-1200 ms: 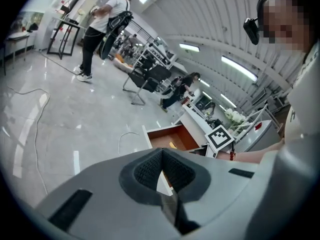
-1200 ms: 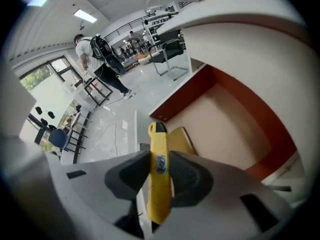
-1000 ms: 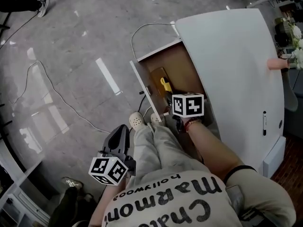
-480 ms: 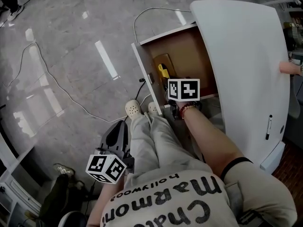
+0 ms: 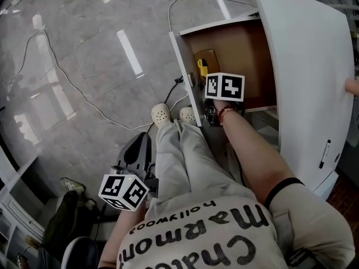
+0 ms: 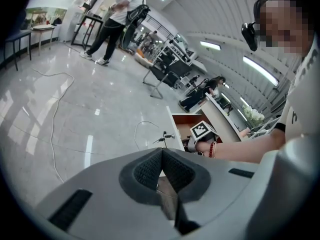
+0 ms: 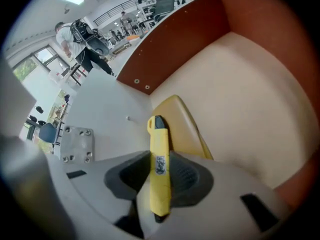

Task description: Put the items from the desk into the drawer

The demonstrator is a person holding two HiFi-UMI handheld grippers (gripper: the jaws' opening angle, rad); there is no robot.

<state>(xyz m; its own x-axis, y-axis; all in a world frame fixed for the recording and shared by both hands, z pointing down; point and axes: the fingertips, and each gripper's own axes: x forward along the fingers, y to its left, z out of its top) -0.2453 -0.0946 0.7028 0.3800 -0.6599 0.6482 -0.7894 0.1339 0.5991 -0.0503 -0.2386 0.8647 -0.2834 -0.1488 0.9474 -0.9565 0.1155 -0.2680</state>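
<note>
The drawer (image 5: 242, 49) of the white desk (image 5: 311, 66) stands pulled out, with a brown inside. My right gripper (image 5: 205, 77) reaches down into it, shut on a yellow utility knife (image 7: 160, 159). In the right gripper view the knife stands between the pads (image 7: 186, 178), its black tip over a tan flat item (image 7: 185, 126) on the drawer floor (image 7: 250, 94). My left gripper (image 5: 141, 144) hangs low beside the person's leg, away from the drawer, with its jaws shut (image 6: 161, 171) on nothing.
A black pen (image 5: 323, 154) lies on the desk top near its front right. A thin cable (image 5: 73, 94) trails over the grey floor left of the drawer. The drawer's white front panel (image 5: 185, 72) juts toward the person's shoes (image 5: 161, 114). People stand far off in the hall (image 6: 115, 24).
My right gripper has sunk lower into the drawer with the yellow knife still held. The left gripper has dropped a little at the person's side.
</note>
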